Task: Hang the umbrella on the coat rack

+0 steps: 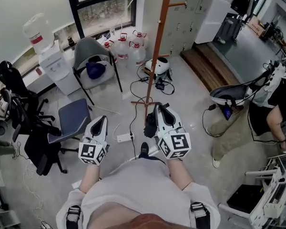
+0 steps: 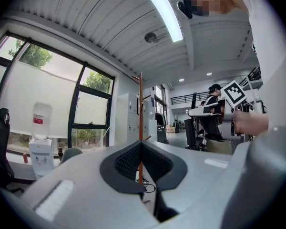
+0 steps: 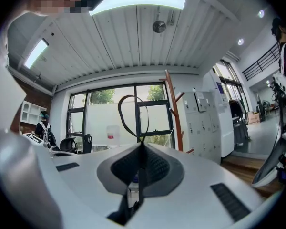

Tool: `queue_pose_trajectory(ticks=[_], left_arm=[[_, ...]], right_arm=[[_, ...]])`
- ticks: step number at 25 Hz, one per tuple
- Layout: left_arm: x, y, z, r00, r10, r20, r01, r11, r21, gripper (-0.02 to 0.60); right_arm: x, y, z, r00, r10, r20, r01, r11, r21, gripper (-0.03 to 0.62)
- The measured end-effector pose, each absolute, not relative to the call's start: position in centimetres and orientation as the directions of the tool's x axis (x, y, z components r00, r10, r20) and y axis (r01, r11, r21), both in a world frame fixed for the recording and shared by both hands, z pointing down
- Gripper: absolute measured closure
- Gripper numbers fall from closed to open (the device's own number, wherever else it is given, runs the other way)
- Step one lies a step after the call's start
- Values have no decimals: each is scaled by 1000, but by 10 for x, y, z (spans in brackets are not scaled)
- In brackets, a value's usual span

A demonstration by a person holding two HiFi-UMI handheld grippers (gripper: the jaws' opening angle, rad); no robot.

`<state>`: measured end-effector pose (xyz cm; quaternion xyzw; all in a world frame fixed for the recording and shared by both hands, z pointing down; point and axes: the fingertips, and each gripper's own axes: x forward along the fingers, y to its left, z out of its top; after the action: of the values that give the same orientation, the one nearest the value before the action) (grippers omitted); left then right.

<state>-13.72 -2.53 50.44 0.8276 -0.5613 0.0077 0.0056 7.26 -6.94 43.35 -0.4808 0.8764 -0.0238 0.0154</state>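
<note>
While our right gripper (image 1: 158, 108) pinches only the strap loop (image 3: 131, 112) of the umbrella (image 1: 150, 124) dangling below it, we risk it swinging past the coat rack (image 1: 155, 56) at twelve o'clock; our left gripper (image 1: 100, 120) is closed, empty.

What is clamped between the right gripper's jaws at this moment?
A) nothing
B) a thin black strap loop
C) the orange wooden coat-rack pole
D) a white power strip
B: in the right gripper view, the right gripper has its jaws shut on the thin black strap loop, which arcs up above them.
</note>
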Motion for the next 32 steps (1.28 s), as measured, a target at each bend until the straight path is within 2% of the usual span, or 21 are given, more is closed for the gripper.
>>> queue_pose_trajectory(ticks=[16, 32], left_arm=[[-116, -201, 477, 315, -949, -27, -949, -315, -21, 571], [-136, -271, 490, 472, -881, 4, -881, -472, 34, 571]], right_arm=[[75, -243, 407, -625, -780, -29, -781, 625, -8, 582], [46, -313, 396, -503, -864, -10, -864, 503, 16, 582]])
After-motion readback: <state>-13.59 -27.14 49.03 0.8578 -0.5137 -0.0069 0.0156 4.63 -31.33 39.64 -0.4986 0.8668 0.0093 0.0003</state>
